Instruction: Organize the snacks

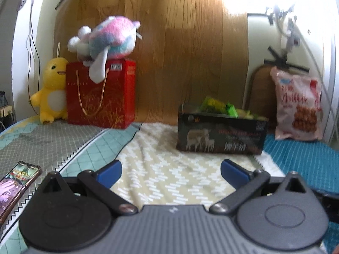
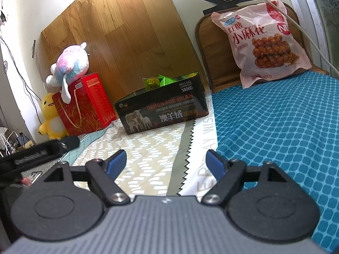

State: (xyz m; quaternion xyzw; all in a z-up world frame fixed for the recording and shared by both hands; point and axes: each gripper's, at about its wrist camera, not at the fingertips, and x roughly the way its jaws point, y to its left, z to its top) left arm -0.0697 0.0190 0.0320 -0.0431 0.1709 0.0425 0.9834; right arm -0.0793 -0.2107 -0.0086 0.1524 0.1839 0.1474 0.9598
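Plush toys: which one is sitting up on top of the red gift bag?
The pink-and-blue pastel plush lies on top of the red gift bag. The yellow duck plush stands on the bed beside the bag instead.

Spread tool (image 2: 166, 163) faces black box (image 2: 163, 110), empty.

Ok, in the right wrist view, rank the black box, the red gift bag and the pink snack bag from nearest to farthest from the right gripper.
From the right gripper:
1. Black box, ahead, slightly left, on the patterned cloth.
2. Red gift bag, farther back on the left, by the wall.
3. Pink snack bag, far right, propped on the brown cushion.
Two and three are close; treat that order as tentative.
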